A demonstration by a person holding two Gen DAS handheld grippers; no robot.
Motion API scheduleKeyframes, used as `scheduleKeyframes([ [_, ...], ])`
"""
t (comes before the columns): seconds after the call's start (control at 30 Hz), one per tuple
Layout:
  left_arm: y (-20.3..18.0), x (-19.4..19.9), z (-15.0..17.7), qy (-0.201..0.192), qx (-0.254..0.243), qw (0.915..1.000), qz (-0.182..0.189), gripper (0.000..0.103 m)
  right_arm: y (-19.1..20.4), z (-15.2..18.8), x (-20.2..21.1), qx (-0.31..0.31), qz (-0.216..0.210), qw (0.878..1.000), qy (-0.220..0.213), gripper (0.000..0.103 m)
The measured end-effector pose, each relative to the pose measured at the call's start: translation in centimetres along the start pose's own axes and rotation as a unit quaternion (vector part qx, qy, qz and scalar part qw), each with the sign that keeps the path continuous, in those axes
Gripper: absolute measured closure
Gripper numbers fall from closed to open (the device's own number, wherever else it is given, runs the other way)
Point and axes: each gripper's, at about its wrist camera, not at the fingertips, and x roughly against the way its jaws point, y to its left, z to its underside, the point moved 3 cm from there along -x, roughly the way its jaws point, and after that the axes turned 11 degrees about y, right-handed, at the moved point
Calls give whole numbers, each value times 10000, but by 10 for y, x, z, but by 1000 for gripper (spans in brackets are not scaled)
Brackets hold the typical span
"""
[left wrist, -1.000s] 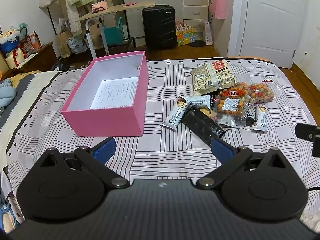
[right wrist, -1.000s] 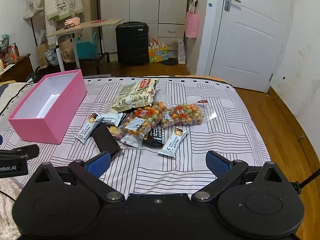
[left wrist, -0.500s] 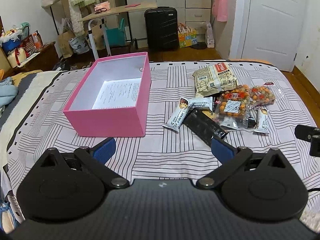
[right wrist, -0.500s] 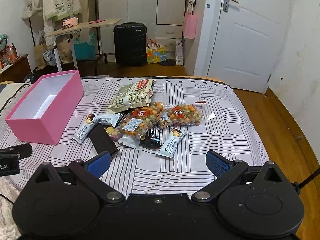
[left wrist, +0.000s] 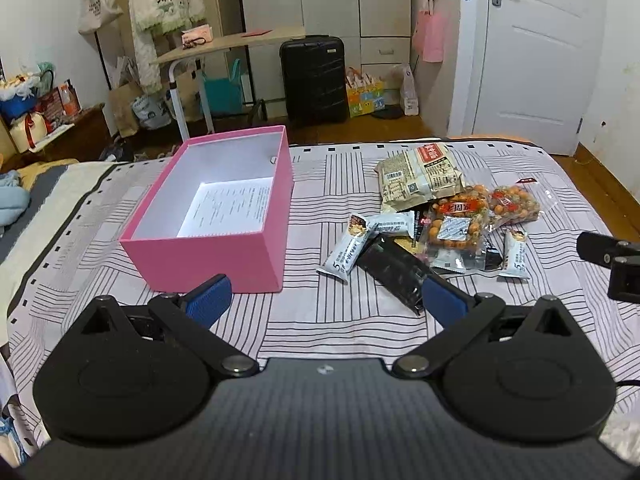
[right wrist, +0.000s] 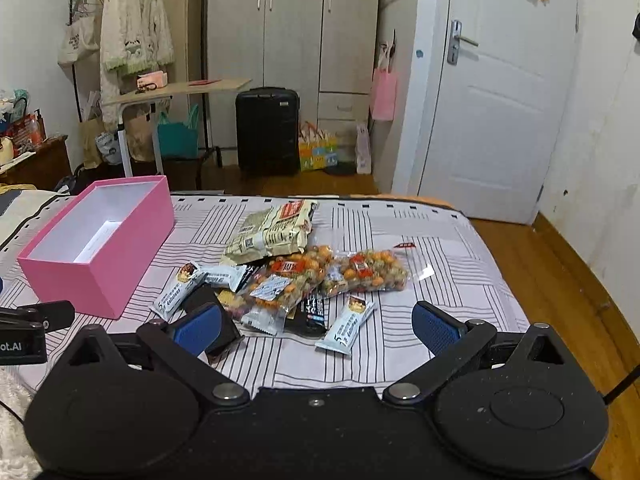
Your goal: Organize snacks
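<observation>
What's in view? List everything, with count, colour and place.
box: 1, pink, white inside, open, left on the bed
beige snack bag: 1, far side of the pile
nut packets: 2, clear, orange contents, pile middle
snack bars: 3 seen, pale blue-white, pile edges
black packet: 1, near side of the pile
bedsheet: 1, striped, pale
suitcase: 1, black, by the wardrobe
left gripper: open, empty
right gripper: open, empty

The right hand-held gripper (right wrist: 316, 326) hangs above the bed (right wrist: 460, 280) with its jaws wide apart and empty. Before it the snacks (right wrist: 288, 276) lie in a heap, and the pink box (right wrist: 100, 280) stands open to their left.
</observation>
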Motion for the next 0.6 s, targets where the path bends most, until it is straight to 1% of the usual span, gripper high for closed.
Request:
scheduleKeyframes([
  [0.13,0,-6,4,-106,-47,9999,-74,0,-1,1,-5,-5,-8,10000,3,0],
  [0.2,0,-10,4,-74,-44,9999,-76,0,-3,0,-4,-53,-35,10000,-40,0],
  [0.3,0,-18,-3,38,-51,9999,-112,0,-9,-3,-4,-220,-164,9992,-276,0],
  [0.37,-3,-23,-12,-47,-232,9997,-59,0,-14,-7,-13,-389,-294,9972,-575,0],
  [0.4,-4,-27,-17,-37,-309,9995,12,0,-16,-11,-23,-388,-271,9970,-615,0],
  [0.47,-3,-39,-31,14,-343,9991,230,0,-18,-18,-43,-223,-275,9981,-495,0],
  [0.53,-1,-52,-46,137,-315,9983,469,2,-21,-24,-66,-45,-320,9992,-248,1],
  [0.57,0,-59,-53,199,-300,9977,568,3,-23,-28,-78,32,-380,9992,-97,3],
  [0.6,1,-67,-60,249,-273,9973,635,3,-25,-30,-90,74,-425,9991,24,9],
])
